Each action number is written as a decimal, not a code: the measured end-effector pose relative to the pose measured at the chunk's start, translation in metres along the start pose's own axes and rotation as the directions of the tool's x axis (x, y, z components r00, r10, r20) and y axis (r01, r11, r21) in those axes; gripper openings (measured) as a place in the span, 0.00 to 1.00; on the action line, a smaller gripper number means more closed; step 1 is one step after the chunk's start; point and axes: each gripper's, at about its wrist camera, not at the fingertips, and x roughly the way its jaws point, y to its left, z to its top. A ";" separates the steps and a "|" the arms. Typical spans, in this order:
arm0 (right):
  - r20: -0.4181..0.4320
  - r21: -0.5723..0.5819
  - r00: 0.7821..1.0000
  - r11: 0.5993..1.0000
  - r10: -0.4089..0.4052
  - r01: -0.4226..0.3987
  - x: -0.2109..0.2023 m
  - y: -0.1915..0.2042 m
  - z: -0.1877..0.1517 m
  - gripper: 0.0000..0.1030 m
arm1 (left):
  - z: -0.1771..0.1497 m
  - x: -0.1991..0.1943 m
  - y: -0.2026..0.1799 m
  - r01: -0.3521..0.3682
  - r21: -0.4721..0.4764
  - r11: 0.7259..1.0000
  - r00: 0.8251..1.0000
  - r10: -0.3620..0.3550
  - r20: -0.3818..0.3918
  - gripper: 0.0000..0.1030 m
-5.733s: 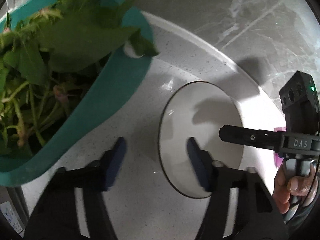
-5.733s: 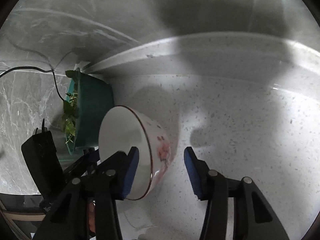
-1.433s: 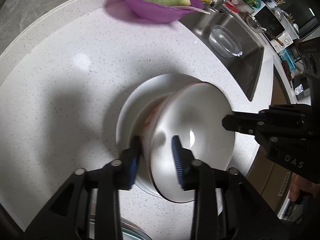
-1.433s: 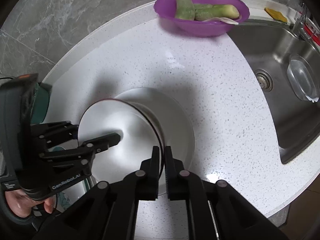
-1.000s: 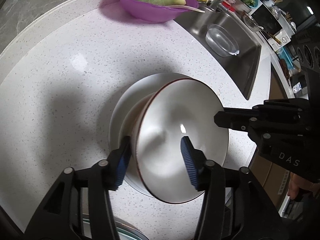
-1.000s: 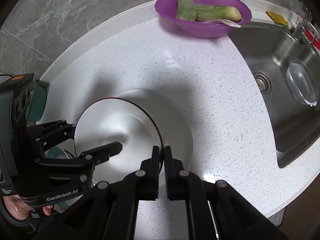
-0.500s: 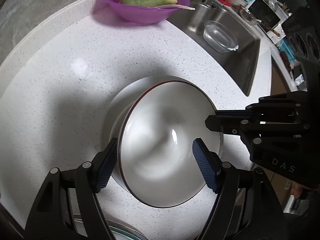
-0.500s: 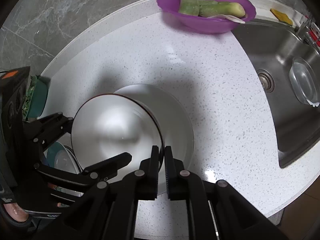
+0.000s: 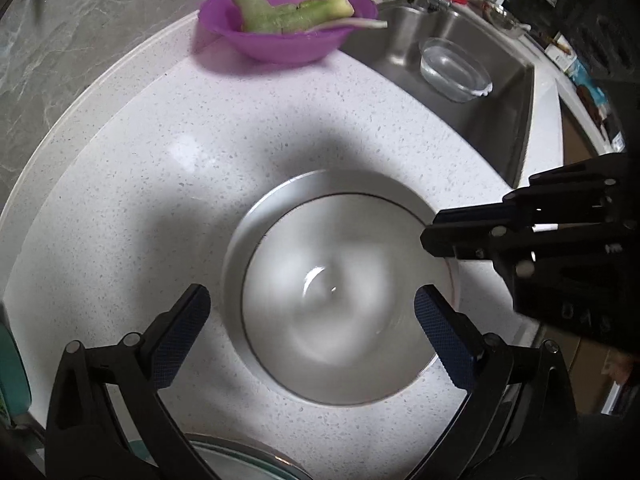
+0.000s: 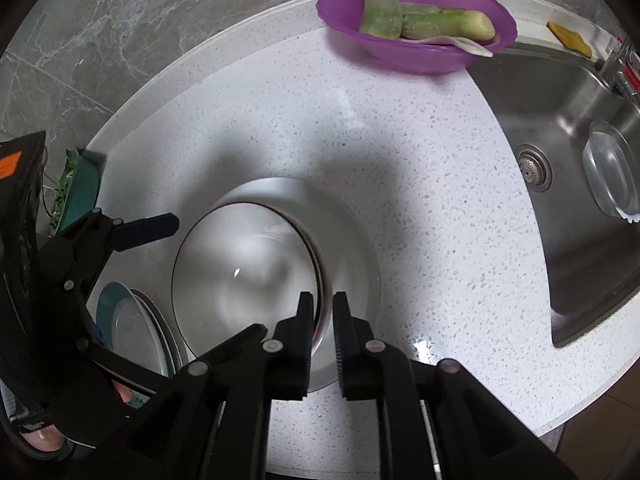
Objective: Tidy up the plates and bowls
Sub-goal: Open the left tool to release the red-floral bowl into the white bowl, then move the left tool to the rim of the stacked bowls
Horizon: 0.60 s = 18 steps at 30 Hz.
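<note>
Half a second ago the left hand-held gripper point(image 9: 308, 312) already had its jaws apart around the bowl point(image 9: 340, 300); now they stand wider still, both blue pads clear of the rim, and the bowl has dropped from its tilt to sit nearly level, mouth up, inside the plate point(image 9: 240, 248). The right hand-held gripper point(image 10: 322, 312) stays clamped on the bowl's right-hand rim, its two fingers pinched with the thin wall between them.

The bowl is round, so it has no long axis; its opening faces up toward both cameras, and its dark rim line sits just inside the plate's pale edge. Bowl and plate stand on the white speckled desk point(image 9: 140, 168), near its front edge.

From left to right in the right wrist view: a teal basin of greens point(image 10: 76, 192) at the desk's far left edge, a teal dish with a clear lid point(image 10: 128, 332) just beside the plate, then open desk, then the steel sink point(image 10: 560, 152) holding a glass dish point(image 10: 612, 172). A purple bowl of green vegetable pieces point(image 10: 416, 20) sits at the back, well apart from the plate. Bare desk lies between plate and sink.
</note>
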 end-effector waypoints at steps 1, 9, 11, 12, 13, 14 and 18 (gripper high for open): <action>0.013 0.000 1.000 1.000 0.016 -0.016 -0.005 -0.004 0.003 0.11 | 0.000 -0.008 0.003 0.016 -0.009 1.000 1.000 -0.016 0.015 1.00; 0.185 0.096 0.968 0.977 0.171 -0.191 -0.054 -0.049 -0.009 1.00 | -0.014 -0.032 0.103 0.041 -0.097 0.994 0.999 -0.041 0.006 1.00; 0.168 0.106 0.966 0.971 0.195 -0.215 -0.051 -0.055 -0.013 1.00 | -0.021 -0.023 0.118 0.052 -0.096 0.994 0.998 -0.056 -0.040 1.00; 0.162 0.113 0.969 0.972 0.188 -0.208 -0.048 -0.060 -0.016 1.00 | -0.026 -0.019 0.124 0.060 -0.096 0.994 0.996 -0.067 -0.062 1.00; 0.155 0.117 0.970 0.972 0.185 -0.204 -0.045 -0.063 -0.022 1.00 | -0.030 -0.016 0.126 0.075 -0.096 0.993 0.994 -0.082 -0.078 1.00; 0.148 0.122 0.971 0.971 0.187 -0.205 -0.040 -0.066 -0.025 1.00 | -0.034 -0.011 0.128 0.097 -0.099 0.990 0.990 -0.106 -0.092 1.00; 0.115 0.166 0.971 0.960 0.210 -0.227 -0.018 -0.074 -0.036 0.82 | -0.038 0.004 0.120 0.114 -0.075 0.991 0.985 -0.123 -0.124 1.00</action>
